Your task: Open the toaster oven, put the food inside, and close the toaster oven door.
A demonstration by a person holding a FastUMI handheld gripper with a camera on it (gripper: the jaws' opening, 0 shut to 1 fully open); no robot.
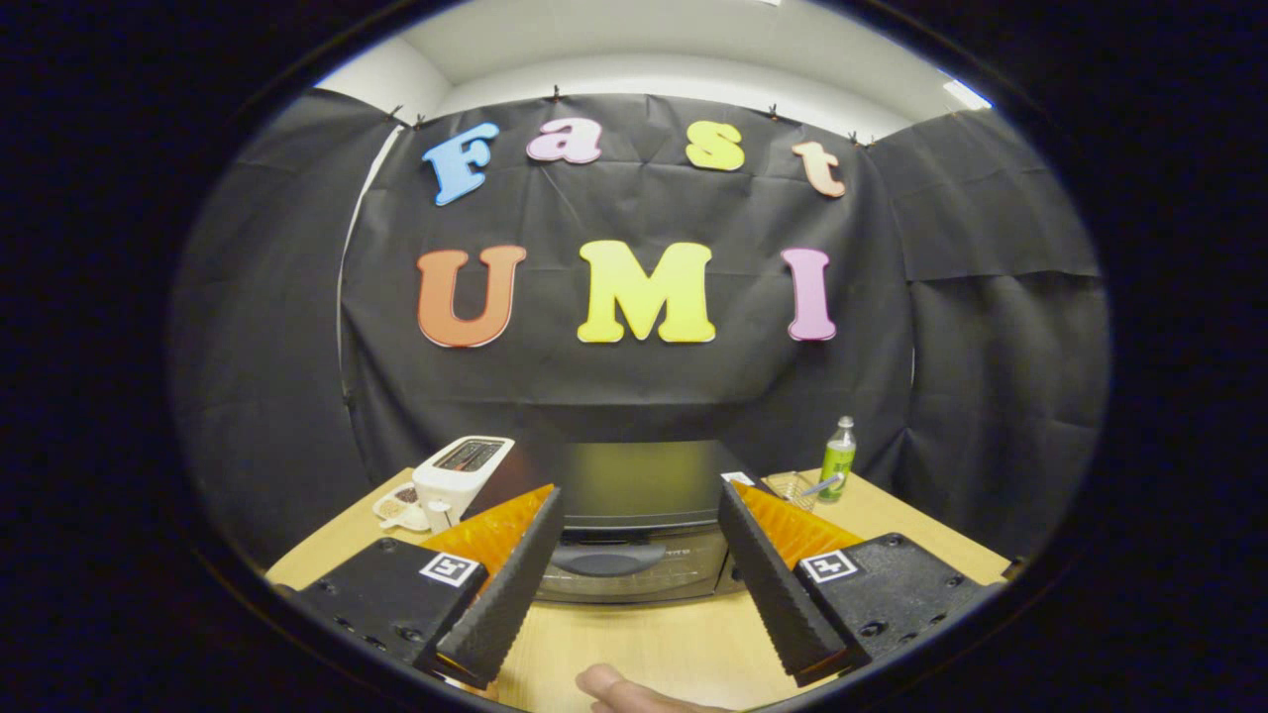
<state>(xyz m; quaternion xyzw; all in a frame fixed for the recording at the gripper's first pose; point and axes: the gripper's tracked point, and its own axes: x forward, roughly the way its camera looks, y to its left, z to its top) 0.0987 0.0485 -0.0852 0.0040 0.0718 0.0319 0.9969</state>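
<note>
The toaster oven [644,485] stands on the wooden table [644,644], dark on top, just beyond my fingers. Its front door [684,569] faces me and looks shut, with a curved handle [606,560] across its upper part. My gripper [640,492] is open, held above the table in front of the oven, and its fingers frame the oven's two sides. Nothing is between the fingers [510,584]. I cannot make out any food.
A white slot toaster [463,473] stands left of the oven with a small white dish [396,505] beside it. To the oven's right are a glass [792,487] and a green bottle [838,458]. A person's fingertip [614,688] rests on the table near me.
</note>
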